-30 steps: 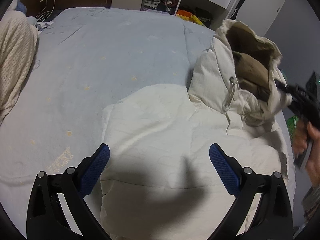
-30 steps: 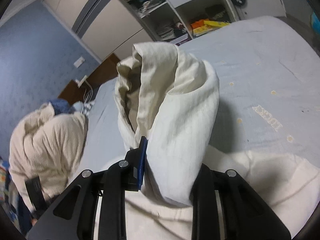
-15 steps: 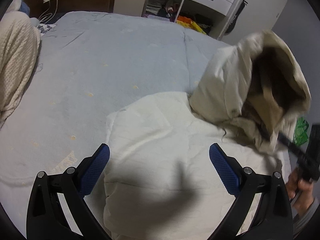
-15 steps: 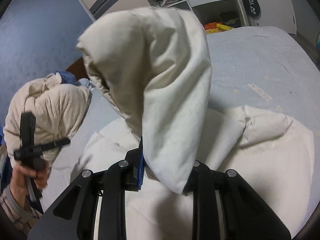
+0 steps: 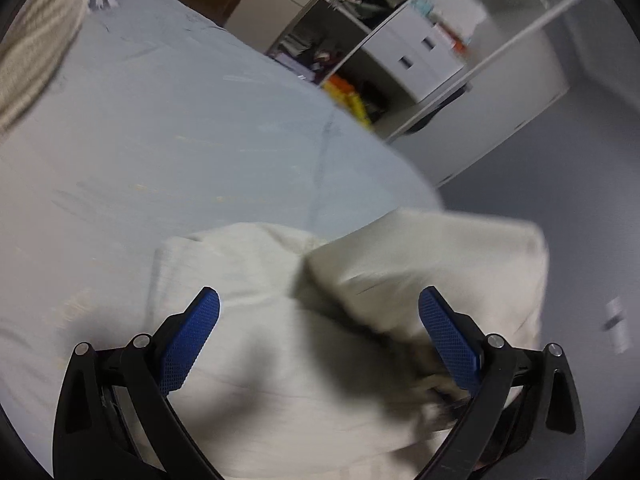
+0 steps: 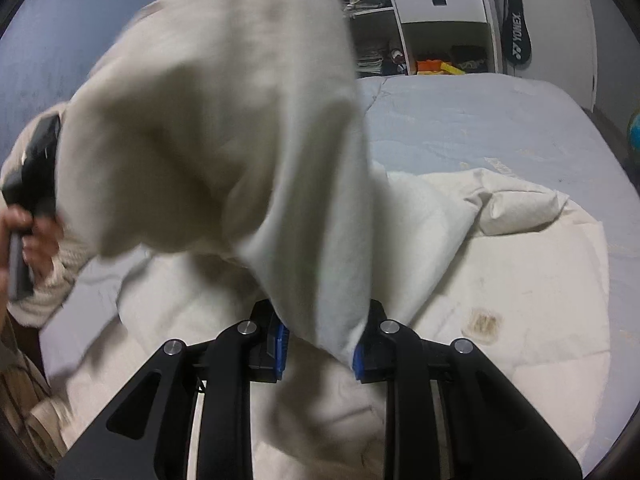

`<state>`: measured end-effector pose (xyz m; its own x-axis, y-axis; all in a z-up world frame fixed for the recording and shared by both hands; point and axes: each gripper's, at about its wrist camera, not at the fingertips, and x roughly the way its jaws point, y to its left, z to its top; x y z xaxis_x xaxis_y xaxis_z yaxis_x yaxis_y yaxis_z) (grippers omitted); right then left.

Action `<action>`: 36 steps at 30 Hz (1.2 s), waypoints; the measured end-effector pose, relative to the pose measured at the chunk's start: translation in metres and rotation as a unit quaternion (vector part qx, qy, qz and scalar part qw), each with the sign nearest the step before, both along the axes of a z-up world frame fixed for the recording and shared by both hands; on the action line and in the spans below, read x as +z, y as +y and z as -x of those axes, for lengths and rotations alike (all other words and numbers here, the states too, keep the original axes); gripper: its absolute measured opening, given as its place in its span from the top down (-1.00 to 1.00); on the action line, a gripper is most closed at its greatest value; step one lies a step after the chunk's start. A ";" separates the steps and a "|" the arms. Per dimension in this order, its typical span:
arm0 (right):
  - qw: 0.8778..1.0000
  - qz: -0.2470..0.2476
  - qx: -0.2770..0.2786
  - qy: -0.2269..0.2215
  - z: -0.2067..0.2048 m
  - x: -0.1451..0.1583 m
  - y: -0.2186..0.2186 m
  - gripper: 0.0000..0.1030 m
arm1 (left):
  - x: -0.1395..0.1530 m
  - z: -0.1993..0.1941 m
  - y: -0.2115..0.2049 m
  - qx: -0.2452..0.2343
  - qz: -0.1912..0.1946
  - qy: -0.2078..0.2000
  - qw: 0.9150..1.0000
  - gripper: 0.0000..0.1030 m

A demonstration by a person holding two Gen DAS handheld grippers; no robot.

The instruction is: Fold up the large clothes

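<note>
A large cream hooded jacket point(image 5: 280, 360) lies on the pale blue bed point(image 5: 180, 140). My left gripper point(image 5: 318, 340) is open and empty, hovering over the jacket's body, with the folded-over hood point(image 5: 432, 256) just right of it. My right gripper point(image 6: 318, 344) is shut on the hood point(image 6: 224, 128), which it holds lifted above the jacket's body point(image 6: 520, 280) and which blocks much of the right wrist view. A brown stain point(image 6: 484, 324) marks the jacket.
A cream knitted blanket point(image 5: 36, 48) is heaped at the bed's left edge. White shelves and drawers point(image 5: 420, 52) stand beyond the bed. The left hand and its gripper body point(image 6: 32, 184) show at the left of the right wrist view.
My right gripper has carried the hood up and over the jacket's body toward the left gripper. My left gripper has tilted up and right, staying open.
</note>
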<state>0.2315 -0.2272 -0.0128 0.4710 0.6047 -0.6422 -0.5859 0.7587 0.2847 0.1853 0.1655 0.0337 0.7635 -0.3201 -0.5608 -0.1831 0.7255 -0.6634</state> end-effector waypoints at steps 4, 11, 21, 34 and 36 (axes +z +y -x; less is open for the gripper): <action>0.999 0.032 0.003 -0.023 0.014 -0.002 -0.002 0.59 | 0.007 -0.003 -0.009 -0.031 0.045 -0.035 0.998 -0.86; 0.989 0.116 0.000 -0.090 0.041 -0.001 0.007 0.58 | 0.006 -0.016 -0.050 -0.140 0.074 -0.021 0.987 -0.86; 0.983 0.155 -0.016 -0.093 0.074 0.010 -0.013 0.40 | -0.010 -0.024 -0.063 -0.208 0.171 0.013 0.963 -0.86; 0.985 -0.026 -0.121 0.119 0.070 0.023 -0.066 -0.19 | -0.027 -0.028 -0.070 -0.203 0.153 0.046 0.966 0.61; 0.971 -0.086 -0.139 0.174 0.071 0.018 -0.076 -0.26 | -0.025 -0.025 -0.070 -0.199 0.149 0.044 0.968 0.62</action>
<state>0.1607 -0.3027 0.0049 0.4044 0.5974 -0.6925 -0.2105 0.7976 0.5652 0.2105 0.0954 0.0091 0.5002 -0.7362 -0.4560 0.0061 0.5295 -0.8483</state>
